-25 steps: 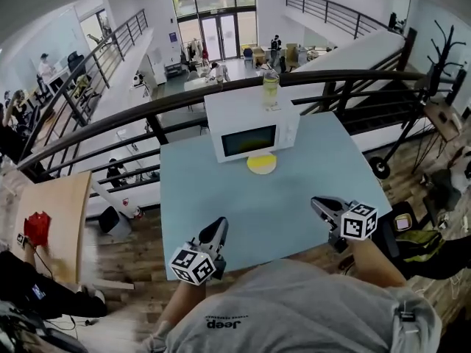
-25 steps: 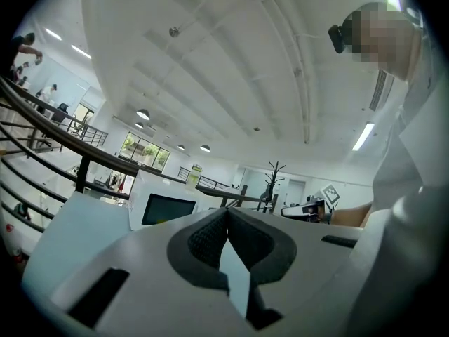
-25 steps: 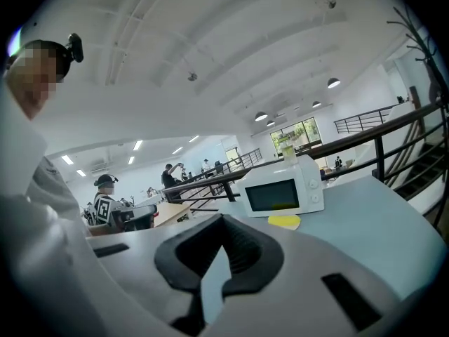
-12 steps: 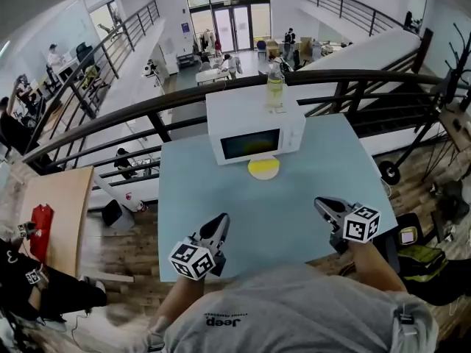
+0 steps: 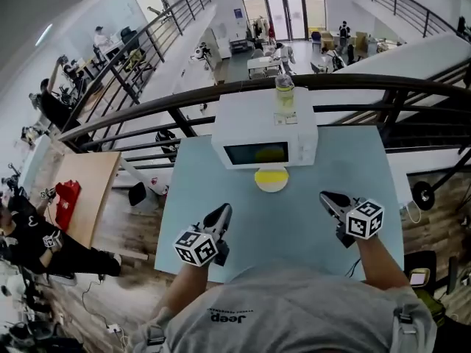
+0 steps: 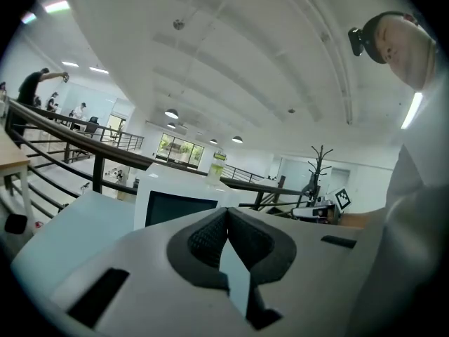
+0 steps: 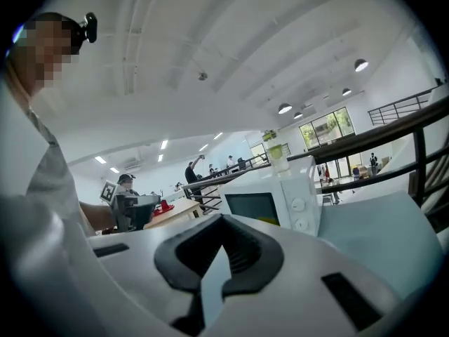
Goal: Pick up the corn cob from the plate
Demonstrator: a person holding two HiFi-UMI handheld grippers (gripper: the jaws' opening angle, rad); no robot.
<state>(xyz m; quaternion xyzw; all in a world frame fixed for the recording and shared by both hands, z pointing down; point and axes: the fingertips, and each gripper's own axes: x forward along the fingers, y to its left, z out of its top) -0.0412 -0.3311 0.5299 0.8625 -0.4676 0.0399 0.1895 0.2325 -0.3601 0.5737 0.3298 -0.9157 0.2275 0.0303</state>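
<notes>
A yellow plate (image 5: pixel 271 179) lies on the pale blue table (image 5: pixel 199 171), just in front of a white microwave (image 5: pixel 265 134). I cannot make out the corn cob apart from the plate's yellow. My left gripper (image 5: pixel 222 212) hangs over the table's near left part, shut and empty, its pads (image 6: pixel 210 234) meeting at the tips. My right gripper (image 5: pixel 326 197) is over the near right part, also shut with nothing in it. Both grippers point toward the microwave (image 6: pixel 175 202) (image 7: pixel 273 202) and are well short of the plate.
A bottle (image 5: pixel 285 94) of yellowish liquid stands on the microwave. A dark railing (image 5: pixel 184 98) runs behind the table, with a lower floor beyond it. A wooden desk (image 5: pixel 81 197) stands at the left with people nearby.
Both grippers have moved forward over the table's near edge, closer to the microwave. The head view has swung, so the microwave and plate now sit more central. The jaws stayed shut.
</notes>
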